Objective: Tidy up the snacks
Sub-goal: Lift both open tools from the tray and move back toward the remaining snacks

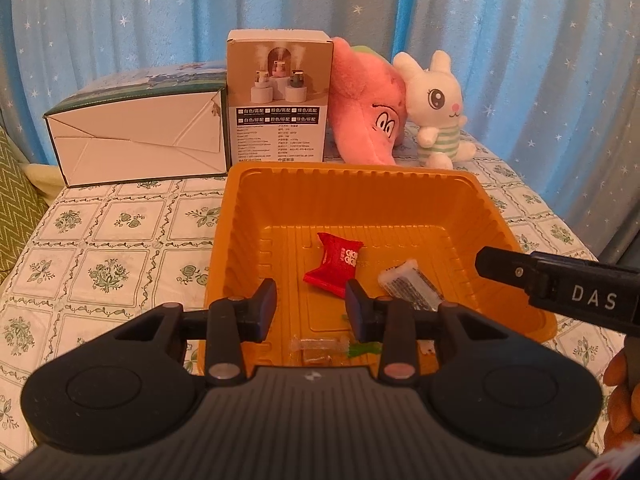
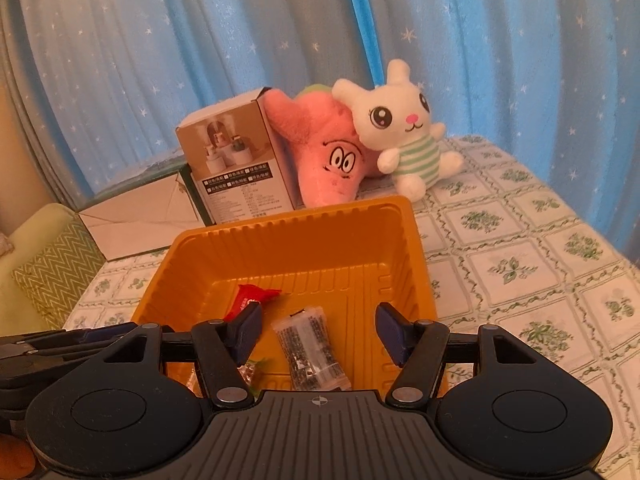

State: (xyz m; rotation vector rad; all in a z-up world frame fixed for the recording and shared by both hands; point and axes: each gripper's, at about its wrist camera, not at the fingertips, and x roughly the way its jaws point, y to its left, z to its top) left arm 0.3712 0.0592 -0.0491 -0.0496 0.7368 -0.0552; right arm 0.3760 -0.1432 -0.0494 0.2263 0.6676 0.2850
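One orange tray point(image 1: 256, 208) sits on the flowered tablecloth point(image 1: 100, 248), and four snacks lie in it: one red packet point(image 1: 334, 262), one clear packet with black print point(image 1: 408, 286), one small clear wrapper point(image 1: 316, 346) and one green-tipped sweet point(image 1: 362, 349). Behind the tray stand two boxes, a low white-sided box point(image 1: 136, 140) and an upright printed box point(image 1: 278, 100), and two soft toys, one pink point(image 1: 368, 112) and one white rabbit point(image 1: 438, 108). Two grippers are in view.

The red packet is a crimped pillow pack with white lettering, a little crumpled. The clear packet is oblong, with dense black print and sealed ends.

In the left wrist view the left gripper point(image 1: 311, 308) has its jaws partly spread with nothing between them; the red packet lies on the tray floor at about twelve o'clock from its tips, the clear packet at two o'clock, the small wrapper and green sweet at six o'clock, under the fingers. The right gripper point(image 2: 318, 330) has its jaws spread wide and pinching nothing; the clear packet lies on the tray floor between and below its fingers, toward six o'clock, and the red packet lies at ten o'clock, partly hidden behind the left finger point(image 2: 244, 330).
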